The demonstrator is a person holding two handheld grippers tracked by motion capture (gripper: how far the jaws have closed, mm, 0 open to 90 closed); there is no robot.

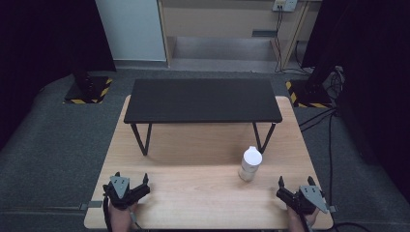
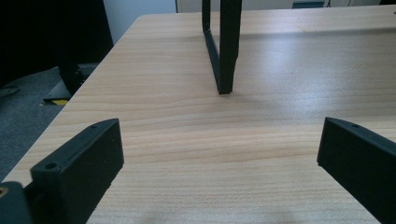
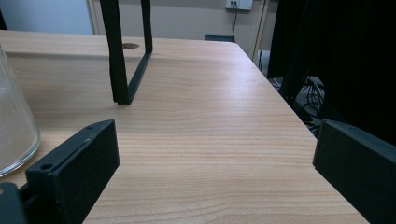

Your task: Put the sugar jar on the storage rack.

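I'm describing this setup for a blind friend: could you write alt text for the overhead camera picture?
A clear bottle with a white cap stands on a light wooden table, near a low black shelf on thin legs. At the near edge, a person's hands hold the left gripper and the right gripper, both open and holding nothing.

We see a light wood-grain table, a matte black shelf, a clear bottle with white cap, black grippers, grey carpet, and yellow-black striped bases.
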